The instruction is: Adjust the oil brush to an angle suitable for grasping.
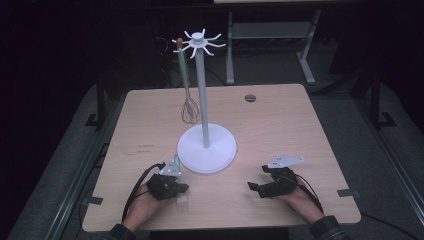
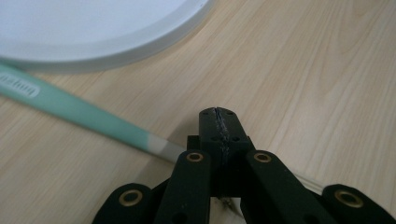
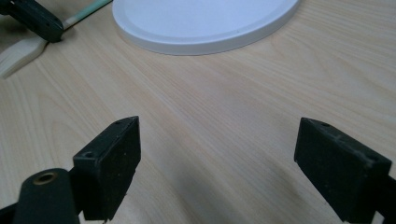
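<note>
Here, stand: a white metal utensil stand (image 1: 204,90) with a round base sits mid-table on the pale wooden table (image 1: 300,130).
Whisk: a mint-handled wire whisk (image 1: 187,90) hangs from a hook.
Left gripper (image 1: 176,187): jaws pressed together over a mint-and-white utensil (image 2: 74,109) lying beside the base; whether they pinch it, I cannot tell.
Right gripper (image 3: 217,168): jaws wide apart, nothing between them.

Both tongs are black. The left tongs (image 1: 172,186) have jointed link arms with brass-coloured rings (image 2: 194,157) at the pivots, small screw holes on the tips, and a black cable (image 1: 136,189) looping back beside the hand. The right tongs (image 1: 259,188) have blocky, flat-faced tips, a brass-ringed pivot (image 3: 45,178), a grey three-cornered plate (image 1: 285,161) on top and a black cable. A dark plaid sleeve (image 1: 327,229) covers the right forearm.
</note>
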The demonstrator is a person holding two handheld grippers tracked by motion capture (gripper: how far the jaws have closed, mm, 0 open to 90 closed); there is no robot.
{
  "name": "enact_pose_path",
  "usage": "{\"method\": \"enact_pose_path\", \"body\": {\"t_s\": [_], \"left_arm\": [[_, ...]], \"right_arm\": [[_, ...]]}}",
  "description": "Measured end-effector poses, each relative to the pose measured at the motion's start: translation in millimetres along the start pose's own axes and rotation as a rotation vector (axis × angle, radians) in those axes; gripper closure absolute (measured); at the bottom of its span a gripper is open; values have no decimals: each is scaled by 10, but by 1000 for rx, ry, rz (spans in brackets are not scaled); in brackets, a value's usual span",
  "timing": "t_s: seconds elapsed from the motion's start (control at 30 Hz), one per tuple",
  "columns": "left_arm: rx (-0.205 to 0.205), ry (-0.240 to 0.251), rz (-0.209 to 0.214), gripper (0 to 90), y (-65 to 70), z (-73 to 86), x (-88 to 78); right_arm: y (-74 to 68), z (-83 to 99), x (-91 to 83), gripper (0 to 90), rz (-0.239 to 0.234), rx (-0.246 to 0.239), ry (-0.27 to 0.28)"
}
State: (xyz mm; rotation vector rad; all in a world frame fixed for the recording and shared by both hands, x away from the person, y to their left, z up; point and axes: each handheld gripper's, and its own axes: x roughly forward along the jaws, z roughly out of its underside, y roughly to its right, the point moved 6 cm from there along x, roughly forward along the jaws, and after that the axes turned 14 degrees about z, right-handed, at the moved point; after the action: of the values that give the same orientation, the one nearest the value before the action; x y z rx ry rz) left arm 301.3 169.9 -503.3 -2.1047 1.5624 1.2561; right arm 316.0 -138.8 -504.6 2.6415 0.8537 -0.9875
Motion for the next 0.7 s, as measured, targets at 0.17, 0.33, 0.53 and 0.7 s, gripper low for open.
{"method": "enact_pose_path", "body": {"t_s": [0.17,0.33,0.53,0.7], "left_arm": [[-23,-7,-23,898,-14,71,-77],[-39,-20,-75,898,-84,174,-200],[-75,-17,-108,898,-158,253,-299],[-99,-26,-153,898,-248,330,-407]], "right_arm": [[1,-1,2,148,0,1,0],[0,0,5,148,0,-2,0],[1,0,4,149,0,3,-2],[-2,1,7,149,-1,0,-1]]}}
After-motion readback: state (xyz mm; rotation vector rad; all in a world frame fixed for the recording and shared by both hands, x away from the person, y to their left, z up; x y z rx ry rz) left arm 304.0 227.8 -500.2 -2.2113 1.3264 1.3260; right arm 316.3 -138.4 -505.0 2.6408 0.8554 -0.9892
